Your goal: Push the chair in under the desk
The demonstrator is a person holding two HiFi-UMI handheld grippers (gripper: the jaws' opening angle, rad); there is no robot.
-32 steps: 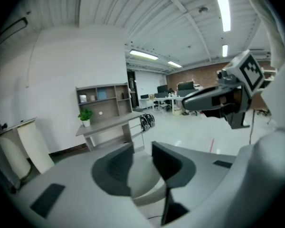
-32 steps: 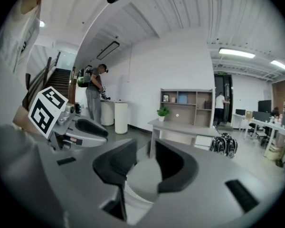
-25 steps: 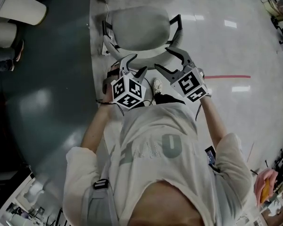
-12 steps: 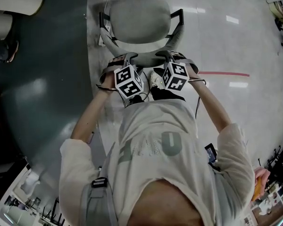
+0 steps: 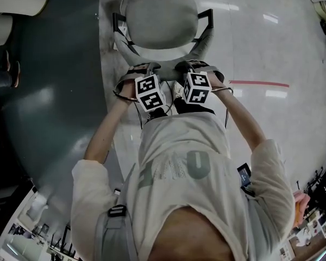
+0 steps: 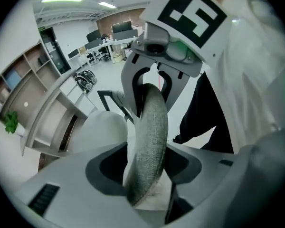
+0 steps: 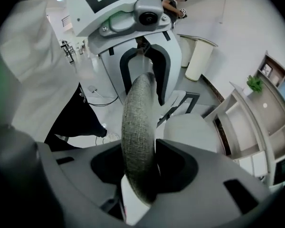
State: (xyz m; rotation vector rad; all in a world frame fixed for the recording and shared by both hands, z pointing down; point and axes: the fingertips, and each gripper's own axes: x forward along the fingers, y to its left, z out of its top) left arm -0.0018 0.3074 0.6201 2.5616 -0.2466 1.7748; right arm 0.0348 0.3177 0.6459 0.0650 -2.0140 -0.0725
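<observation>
The chair (image 5: pixel 160 20) stands at 12 o'clock from the person, seat facing away, with its backrest (image 6: pixel 149 127) nearest them. Both tools are on that top edge. The left tool (image 5: pixel 144 68) sits toward 11 o'clock and the right tool (image 5: pixel 193 65) toward 1 o'clock, close together near the middle. In each gripper view the padded edge runs straight down between the jaws. Both pairs are closing, the right one further along, and neither looks pressed onto the fabric yet.

The step in hand looks to be getting a hold before the shove. I'd let both tools finish closing squarely on the edge first, so the backrest can't slip out sideways. Then I'd push level toward 12 o'clock with even force on both sides. With the hold this near the centre, an uneven push would likely swing the chair round.

I can't pick out the tabletop for certain, and it may lie past the frame at 12 o'clock. The armrests (image 5: pixel 206 18) may need watching as they near it.
</observation>
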